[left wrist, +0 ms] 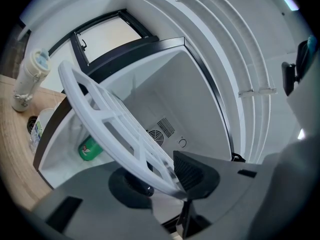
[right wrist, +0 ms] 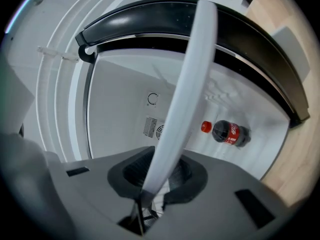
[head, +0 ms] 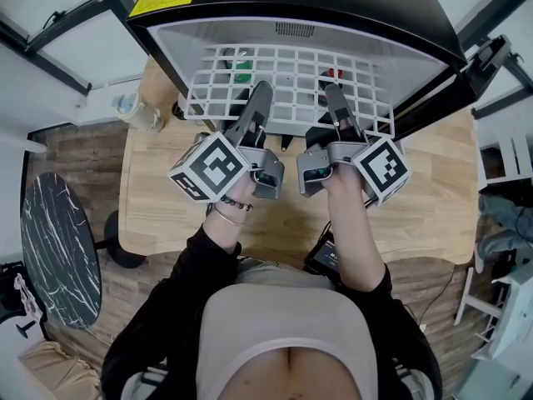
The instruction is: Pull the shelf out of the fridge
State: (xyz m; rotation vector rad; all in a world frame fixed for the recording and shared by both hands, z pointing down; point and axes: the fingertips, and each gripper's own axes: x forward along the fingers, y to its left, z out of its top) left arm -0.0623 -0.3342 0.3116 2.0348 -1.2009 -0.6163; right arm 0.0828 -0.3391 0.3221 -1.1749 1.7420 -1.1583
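Wood table (head: 433, 198) w/ black mini fridge (head: 333, 7) on it; plastic btl (head: 137, 112) stands just L of fridge. White grid shelf (head: 291, 77) sticks out fridge front.

Black long sleeves (head: 179, 286) cover both arms, and a pale beige top (head: 283, 332) fills the lower centre. A thin bracelet (head: 228, 212) circles the left wrist. The left gripper (head: 263, 90) and right gripper (head: 331, 92) are grey with dark tapered jaws, each bearing a black-and-white marker cube (head: 208, 167).
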